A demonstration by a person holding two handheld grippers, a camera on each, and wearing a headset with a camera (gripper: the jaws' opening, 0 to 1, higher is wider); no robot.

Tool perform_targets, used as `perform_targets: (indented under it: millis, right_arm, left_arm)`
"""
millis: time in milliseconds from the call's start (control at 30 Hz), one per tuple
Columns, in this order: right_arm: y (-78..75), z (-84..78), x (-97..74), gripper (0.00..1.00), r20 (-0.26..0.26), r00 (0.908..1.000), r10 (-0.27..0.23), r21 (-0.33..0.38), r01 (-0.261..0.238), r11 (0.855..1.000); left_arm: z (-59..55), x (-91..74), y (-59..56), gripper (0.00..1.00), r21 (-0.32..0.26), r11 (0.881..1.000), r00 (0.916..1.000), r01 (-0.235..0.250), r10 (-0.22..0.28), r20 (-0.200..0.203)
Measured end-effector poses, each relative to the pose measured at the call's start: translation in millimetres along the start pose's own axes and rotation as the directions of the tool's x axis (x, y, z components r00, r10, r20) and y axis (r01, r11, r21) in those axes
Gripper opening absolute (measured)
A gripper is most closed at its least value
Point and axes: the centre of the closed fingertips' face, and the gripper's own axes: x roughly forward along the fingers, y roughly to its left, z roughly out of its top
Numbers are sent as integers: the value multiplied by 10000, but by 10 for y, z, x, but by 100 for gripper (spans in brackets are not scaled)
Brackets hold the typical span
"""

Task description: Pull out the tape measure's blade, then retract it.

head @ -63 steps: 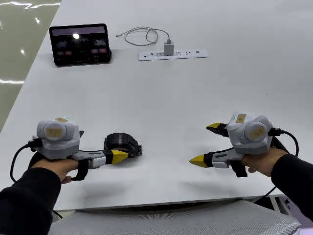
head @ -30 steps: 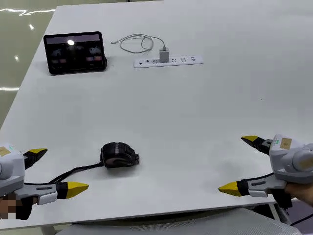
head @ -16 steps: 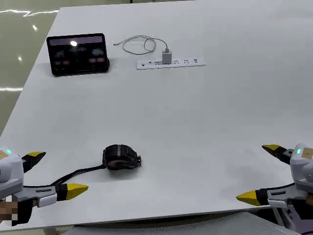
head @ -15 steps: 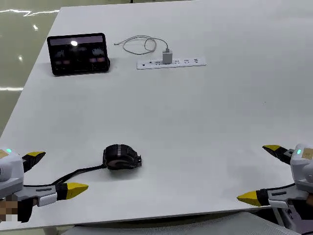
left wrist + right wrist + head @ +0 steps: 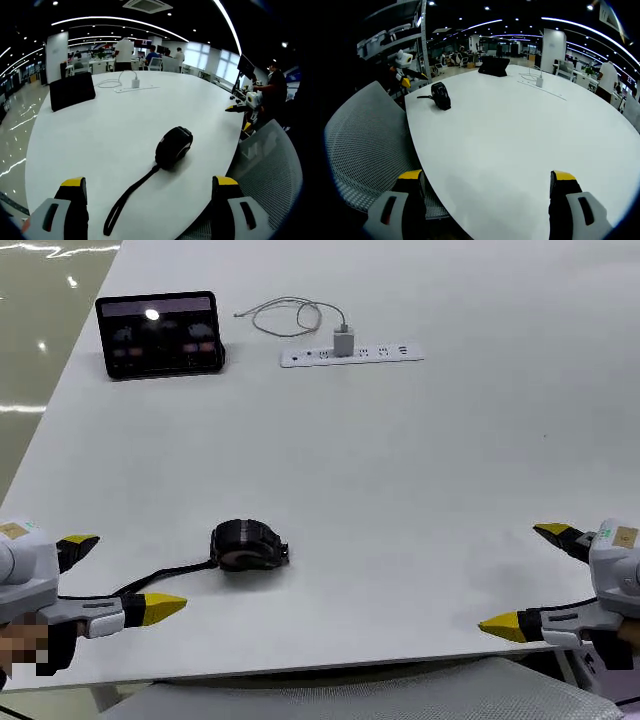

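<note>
The tape measure lies on the bench near the front edge, left of the middle. Its blade is wound in, and its black strap trails toward the left gripper. That gripper hangs near the tape with its jaws spread wide and holding nothing. The right gripper hangs well apart at the far right, just as wide and just as empty.

From where I stand, the trouble starts with the case. It is rounded and looks slick, so an off-centre pinch could squirt it out sideways, and there is little bench between it and the drop. The strap lies right in the left gripper's path, so the jaws might close on the strap instead of the body.

I can't make out the blade's hook. It must be small, and the right gripper could slip off it, letting the blade snap back. If the case is held loosely, pulling would drag the whole tape along. Letting a long blade go all at once could whip it and kick the case free.
</note>
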Motion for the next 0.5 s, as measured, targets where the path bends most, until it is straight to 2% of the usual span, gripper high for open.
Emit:
perform_targets:
  millis: [500]
  right_arm:
    - [20,-8,-12,100,44,10000,36,52,-36,10000]
  left_arm:
    - [-3,18,-10,100,52,10000,10000,-11,11,-9]
